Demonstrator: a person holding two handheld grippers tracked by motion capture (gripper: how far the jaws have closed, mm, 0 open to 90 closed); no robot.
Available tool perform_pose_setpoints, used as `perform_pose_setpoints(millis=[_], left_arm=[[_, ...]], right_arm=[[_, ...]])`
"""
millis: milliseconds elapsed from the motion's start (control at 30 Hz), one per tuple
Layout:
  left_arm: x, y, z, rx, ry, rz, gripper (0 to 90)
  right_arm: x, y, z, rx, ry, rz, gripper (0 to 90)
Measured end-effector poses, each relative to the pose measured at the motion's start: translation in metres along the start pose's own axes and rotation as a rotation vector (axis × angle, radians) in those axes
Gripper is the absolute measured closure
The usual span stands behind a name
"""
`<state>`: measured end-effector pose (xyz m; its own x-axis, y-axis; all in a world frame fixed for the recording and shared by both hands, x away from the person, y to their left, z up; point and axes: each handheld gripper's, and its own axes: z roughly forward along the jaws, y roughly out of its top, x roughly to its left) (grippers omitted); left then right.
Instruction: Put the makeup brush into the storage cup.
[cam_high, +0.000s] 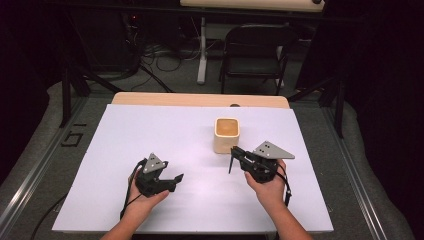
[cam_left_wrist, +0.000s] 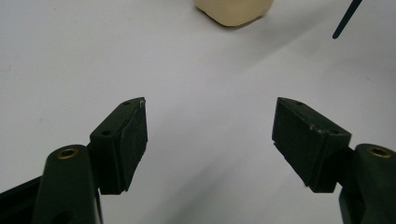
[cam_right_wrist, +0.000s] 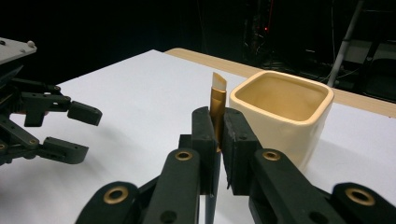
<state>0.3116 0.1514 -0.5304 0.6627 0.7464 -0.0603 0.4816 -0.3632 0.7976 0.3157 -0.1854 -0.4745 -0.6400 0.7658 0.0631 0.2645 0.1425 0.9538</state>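
Slim brush (cam_right_wrist: 217, 100) with a gold ferrule is clamped upright in the right gripper's (cam_right_wrist: 217, 140) fingers, just beside the cream square cup (cam_right_wrist: 285, 116). Left gripper (cam_high: 172, 179) fingers spread apart, nothing between, over the white tabletop (cam_high: 150, 130). No readable writing.

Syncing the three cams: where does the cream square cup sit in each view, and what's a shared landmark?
High view: cream square cup right of centre on the white table, just beyond the right gripper.
Left gripper view: cup's base at the top edge, right of centre.
Right gripper view: cup right of centre, just behind the shut jaws holding a brush.
Shared landmark: the white table.
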Motion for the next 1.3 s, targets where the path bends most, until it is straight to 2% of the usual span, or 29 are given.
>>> perform_pose_setpoints(millis=[333, 500, 700, 1000, 1300], left_arm=[[0.004, -0.003, -0.008, -0.015, 0.001, -0.018, 27.1], [0.005, -0.004, -0.009, -0.02, 0.002, -0.024, 27.1], [0.007, -0.005, -0.009, -0.016, 0.002, -0.029, 27.1], [0.008, -0.005, -0.008, -0.014, 0.006, -0.028, 27.1], [0.009, -0.005, -0.008, -0.019, 0.012, -0.021, 26.6]], right_arm=[[-0.005, 0.003, 0.0, 0.003, -0.014, 0.004, 84.2], [-0.01, 0.006, -0.001, 0.01, -0.036, 0.017, 84.3], [-0.026, 0.011, 0.002, 0.001, -0.079, 0.042, 84.2], [-0.054, 0.014, 0.021, 0.035, -0.154, 0.06, 84.3], [-0.065, 0.019, 0.029, 0.024, -0.18, 0.081, 84.3]])
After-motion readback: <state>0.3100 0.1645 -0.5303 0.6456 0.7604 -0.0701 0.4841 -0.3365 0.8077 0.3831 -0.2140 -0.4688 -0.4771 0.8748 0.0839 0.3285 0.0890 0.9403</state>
